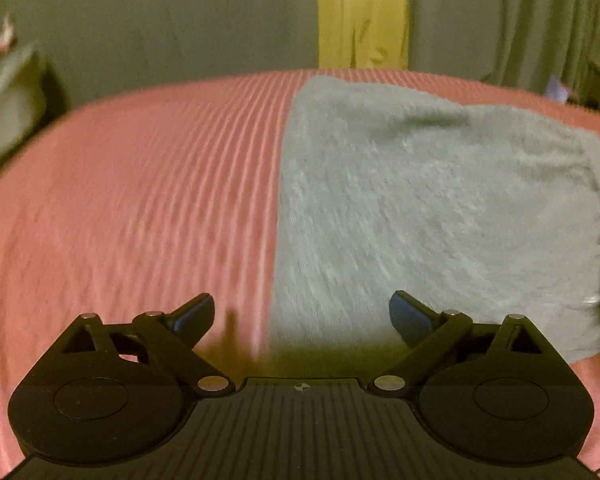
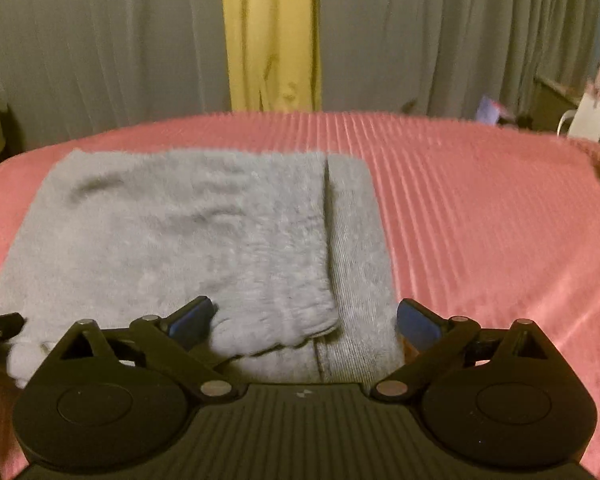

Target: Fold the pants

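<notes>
Grey fuzzy pants (image 1: 420, 208) lie folded into a flat rectangle on a pink ribbed bedspread (image 1: 140, 200). My left gripper (image 1: 302, 316) is open above the near left edge of the pants, with nothing between its blue pads. In the right wrist view the same pants (image 2: 188, 232) show a folded top layer over a ribbed grey layer (image 2: 356, 248) along the right side. My right gripper (image 2: 304, 320) hangs open over their near right corner, gripping nothing. A dark part of the left gripper (image 2: 0, 326) shows at the left edge there.
The pink bedspread (image 2: 480, 220) spreads wide to the right of the pants. Grey curtains (image 2: 100, 60) with a yellow strip (image 2: 272, 40) hang behind the bed. A grey bundle (image 1: 8, 100) sits off the bed's left side, and small items stand at the far right (image 2: 596, 104).
</notes>
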A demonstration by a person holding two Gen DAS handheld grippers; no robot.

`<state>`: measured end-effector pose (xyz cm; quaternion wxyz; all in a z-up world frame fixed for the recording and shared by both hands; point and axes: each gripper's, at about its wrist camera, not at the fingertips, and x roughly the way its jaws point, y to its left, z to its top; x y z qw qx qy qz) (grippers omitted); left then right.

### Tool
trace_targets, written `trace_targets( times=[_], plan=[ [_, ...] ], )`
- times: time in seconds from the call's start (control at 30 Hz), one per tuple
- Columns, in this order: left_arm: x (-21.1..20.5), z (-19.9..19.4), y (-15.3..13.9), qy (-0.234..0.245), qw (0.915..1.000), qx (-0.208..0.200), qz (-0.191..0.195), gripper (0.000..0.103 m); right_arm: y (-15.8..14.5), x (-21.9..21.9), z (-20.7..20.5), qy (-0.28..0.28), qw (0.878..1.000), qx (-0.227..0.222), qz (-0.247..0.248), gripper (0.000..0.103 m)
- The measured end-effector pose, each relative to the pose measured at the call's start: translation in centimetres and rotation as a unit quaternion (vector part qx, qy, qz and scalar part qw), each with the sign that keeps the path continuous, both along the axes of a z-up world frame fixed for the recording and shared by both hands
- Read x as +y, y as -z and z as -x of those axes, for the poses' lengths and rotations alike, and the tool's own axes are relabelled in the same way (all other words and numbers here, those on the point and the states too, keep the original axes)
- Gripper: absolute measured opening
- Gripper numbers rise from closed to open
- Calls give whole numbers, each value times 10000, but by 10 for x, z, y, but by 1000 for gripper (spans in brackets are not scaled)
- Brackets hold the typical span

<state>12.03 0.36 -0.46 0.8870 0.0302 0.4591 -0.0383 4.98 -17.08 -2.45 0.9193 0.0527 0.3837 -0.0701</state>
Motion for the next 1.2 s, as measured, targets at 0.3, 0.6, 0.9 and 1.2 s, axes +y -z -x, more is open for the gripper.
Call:
trace_targets(
  times=[0.3, 0.6, 0.9, 1.2],
  plan=[
    [-9, 51, 14, -141, 9934, 929, 663, 100, 5, 21, 90, -487, 9970, 64, -606, 99],
    [-44, 91, 17, 357, 9959, 830, 6, 101, 17, 64, 111, -625, 9920, 1017, 416, 99],
    [-24, 98, -3, -130, 9990, 241, 366, 101, 4, 64, 109, -310, 9972, 498, 466, 99],
    [-42, 97, -8, 22, 9994, -310, -142, 101, 4, 58, 105, -174, 9998, 130, 17, 99]
  ],
)
